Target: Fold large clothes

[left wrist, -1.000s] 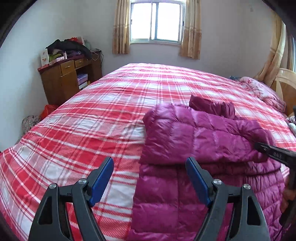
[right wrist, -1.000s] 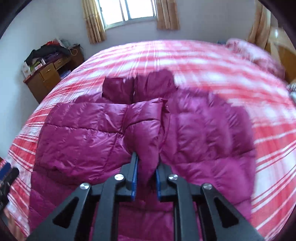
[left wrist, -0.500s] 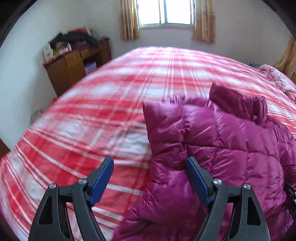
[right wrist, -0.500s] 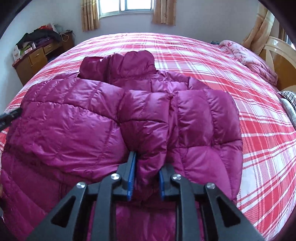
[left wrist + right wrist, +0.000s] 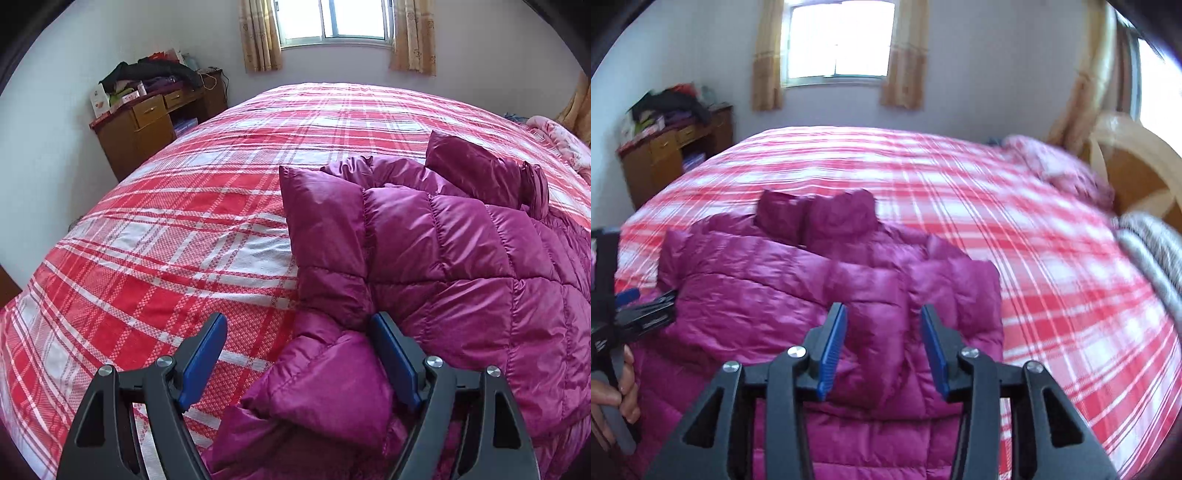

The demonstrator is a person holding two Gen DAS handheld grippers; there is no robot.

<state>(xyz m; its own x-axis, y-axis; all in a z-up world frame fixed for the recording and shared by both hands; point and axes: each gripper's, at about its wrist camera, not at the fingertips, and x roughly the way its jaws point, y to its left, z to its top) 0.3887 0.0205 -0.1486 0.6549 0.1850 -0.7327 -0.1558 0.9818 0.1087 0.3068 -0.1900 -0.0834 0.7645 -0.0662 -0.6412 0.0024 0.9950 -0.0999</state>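
Note:
A magenta puffer jacket (image 5: 461, 266) lies on the red plaid bed (image 5: 184, 236), collar toward the window, both sleeves folded across its front. My left gripper (image 5: 299, 350) is open at the jacket's left edge, with a fold of sleeve fabric (image 5: 325, 391) between its jaws and the right pad against the jacket. In the right wrist view the jacket (image 5: 768, 295) lies ahead. My right gripper (image 5: 882, 339) is open just above the folded right sleeve (image 5: 879, 306) and holds nothing. The left gripper (image 5: 631, 314) shows at the left edge there.
A wooden desk (image 5: 147, 125) piled with clothes stands by the far left wall. A pink quilt (image 5: 1060, 166) and a wooden headboard (image 5: 1137, 173) are at the right. A grey striped cloth (image 5: 1152, 251) lies at the bed's right edge. A curtained window (image 5: 838, 40) is behind.
My right gripper has opened, let go of the sleeve and pulled back. My left gripper has moved in to the jacket's left edge, still open.

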